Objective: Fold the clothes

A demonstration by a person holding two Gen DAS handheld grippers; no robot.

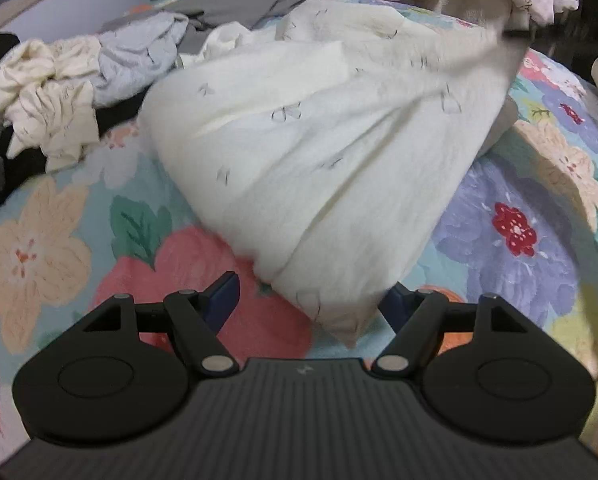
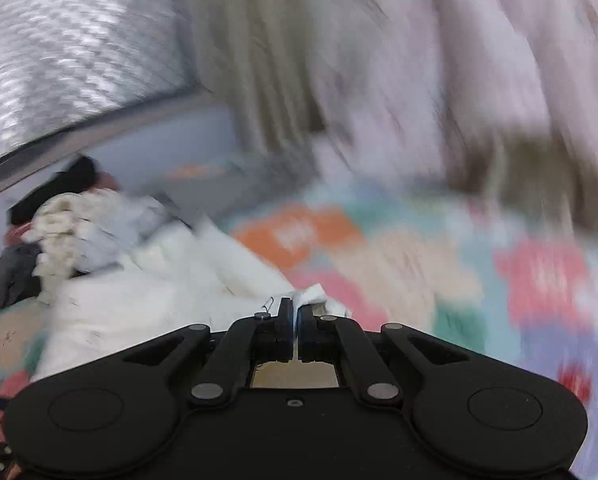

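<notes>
The left claw (image 1: 307, 300) gapes wide around a corner of the cream, bow-printed cotton garment (image 1: 319, 152); the right claw (image 2: 296, 312) pinches its edge. Judged: spreading stage; next, left must close.

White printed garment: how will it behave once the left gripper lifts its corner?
Probably floppy: the white printed cotton garment hangs in creases from the right gripper. Seems light, held up by one pinched edge. Likely sags over the floral bedspread unless the left gripper supports it.
</notes>
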